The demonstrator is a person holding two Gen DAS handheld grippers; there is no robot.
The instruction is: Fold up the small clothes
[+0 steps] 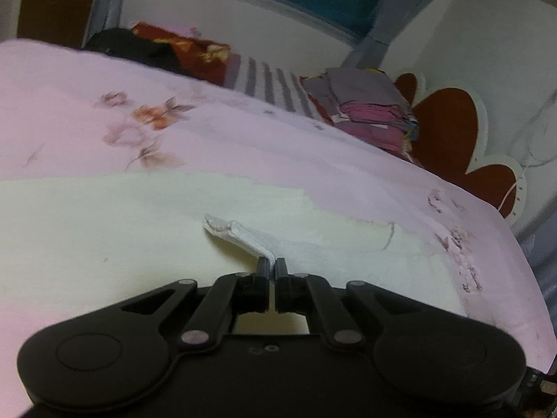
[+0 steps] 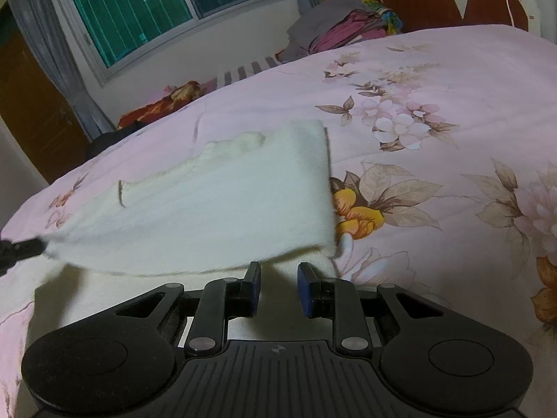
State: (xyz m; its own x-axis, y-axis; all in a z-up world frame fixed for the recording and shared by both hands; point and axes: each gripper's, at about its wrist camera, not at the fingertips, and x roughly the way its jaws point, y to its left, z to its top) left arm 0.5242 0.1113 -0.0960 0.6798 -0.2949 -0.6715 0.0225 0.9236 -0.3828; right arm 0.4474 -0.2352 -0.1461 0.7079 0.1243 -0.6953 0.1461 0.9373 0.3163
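Left gripper (image 1: 272,264): jaws pinched together on a white strap-like edge of the garment (image 1: 139,230), which lifts off the cloth toward the tips. In the right wrist view its dark tip (image 2: 24,248) shows at the left edge, holding a corner of the raised fold.
Right gripper (image 2: 278,271): jaws part-way apart, blue pads showing; cloth lies across the gap beyond the tips, but whether the pads press on it cannot be told from this angle.
Garment (image 2: 222,205): cream-white, small, lying on the bed near its near edge. One layer is lifted and stretched taut from the left gripper's tip across to the right side, above a lower layer resting on the cover.
Bed cover (image 2: 435,111): pale pink with printed flowers and leaves, spread under the garment.
Clothes pile (image 1: 369,111): grey and pink folded pieces, at the far end of the bed beside the headboard, well apart from the garment.
Headboard (image 1: 449,122): dark red panels with white scalloped trim.
Window (image 2: 132,10): green-tinted panes in a pale frame, grey curtains at its sides.
Far edge: dark and red patterned cloth (image 1: 181,48), blurred, possibly bedding.
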